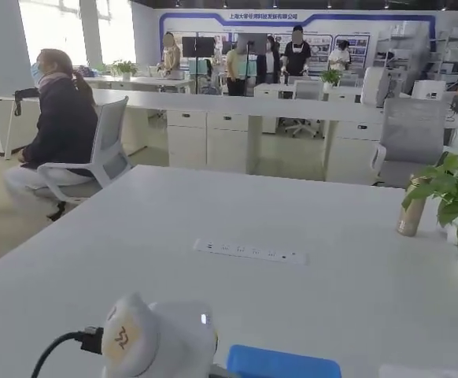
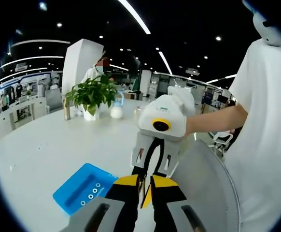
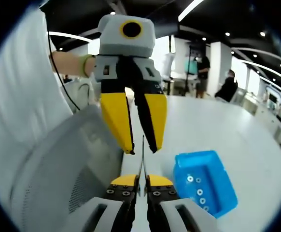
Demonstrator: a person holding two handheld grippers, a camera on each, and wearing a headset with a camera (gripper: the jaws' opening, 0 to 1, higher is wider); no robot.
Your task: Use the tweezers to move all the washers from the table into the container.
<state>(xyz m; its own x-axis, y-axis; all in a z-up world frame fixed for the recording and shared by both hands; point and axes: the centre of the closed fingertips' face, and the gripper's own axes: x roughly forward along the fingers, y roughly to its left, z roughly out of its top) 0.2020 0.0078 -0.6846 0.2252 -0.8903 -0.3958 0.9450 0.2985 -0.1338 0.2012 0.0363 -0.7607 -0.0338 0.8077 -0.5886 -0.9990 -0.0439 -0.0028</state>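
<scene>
My right gripper [image 3: 141,186] is shut on thin metal tweezers [image 3: 143,154] that stick straight up from its jaws. Facing it from above is my left gripper [image 3: 141,145], yellow jaws a little apart, with the tweezers' tip reaching up between their ends. In the left gripper view, my left gripper [image 2: 146,186] meets the right gripper's white body [image 2: 162,123] head-on. A blue container [image 3: 217,203] holding several washers [image 3: 198,191] lies on the white table beside them, blue container [image 2: 68,193] with washers [image 2: 91,191] inside. A gripper's white body [image 1: 158,339] sits at the bottom edge, next to the blue container [image 1: 284,364].
A power strip [image 1: 249,252] is set into the white table [image 1: 213,213]. A potted plant [image 1: 457,205] and a brass bottle [image 1: 411,209] stand at the right edge. A grey chair back [image 3: 68,174] is close on the left. People sit and stand beyond.
</scene>
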